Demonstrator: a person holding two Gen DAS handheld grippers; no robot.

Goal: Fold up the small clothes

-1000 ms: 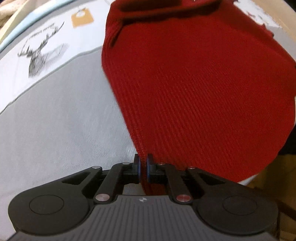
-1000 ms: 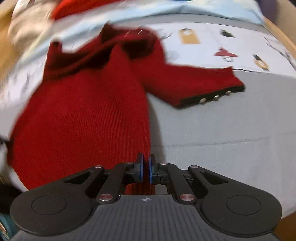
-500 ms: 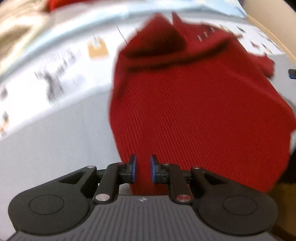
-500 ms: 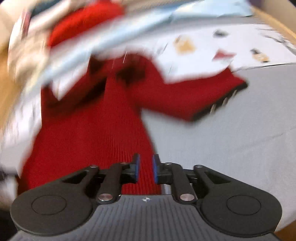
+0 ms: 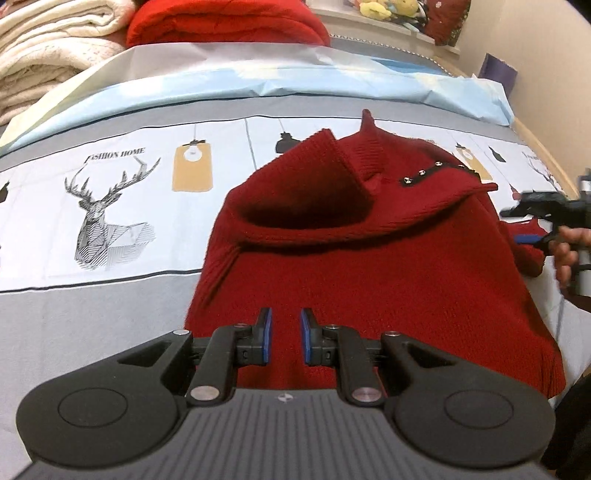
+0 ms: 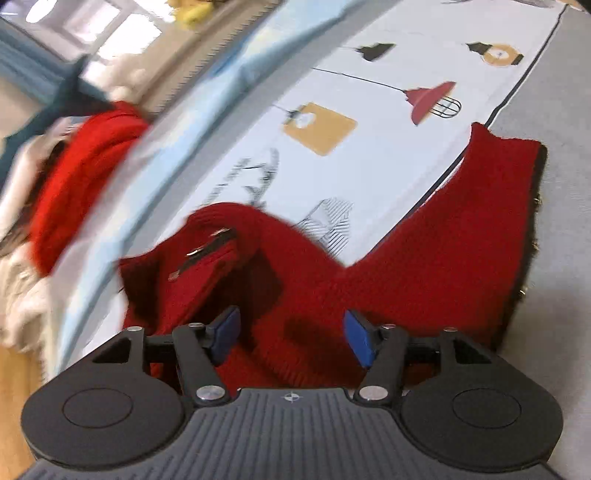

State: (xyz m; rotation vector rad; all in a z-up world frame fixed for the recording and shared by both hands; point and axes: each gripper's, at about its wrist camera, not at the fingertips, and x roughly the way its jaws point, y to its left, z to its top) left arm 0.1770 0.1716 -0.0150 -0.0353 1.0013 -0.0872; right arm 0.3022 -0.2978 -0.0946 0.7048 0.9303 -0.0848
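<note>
A printed bedsheet [image 5: 92,314] covers the bed, grey along its near part, with a white band across the middle; on that band, toward the left edge, a line-drawn deer head [image 5: 107,218] under the words FASHION HOME, and beside it a hanging orange tag lamp [image 5: 192,166]; toward the far edge a pale blue sheet [image 5: 258,77]; at the far left corner folded cream blankets [image 5: 44,48], with a folded red blanket [image 5: 221,22] just beside them.

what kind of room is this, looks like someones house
Most likely a bedroom. The red sweater lies on a bed sheet printed with a deer and lamps, folded blankets are stacked at its far end, and plush toys sit on a ledge behind.
</note>
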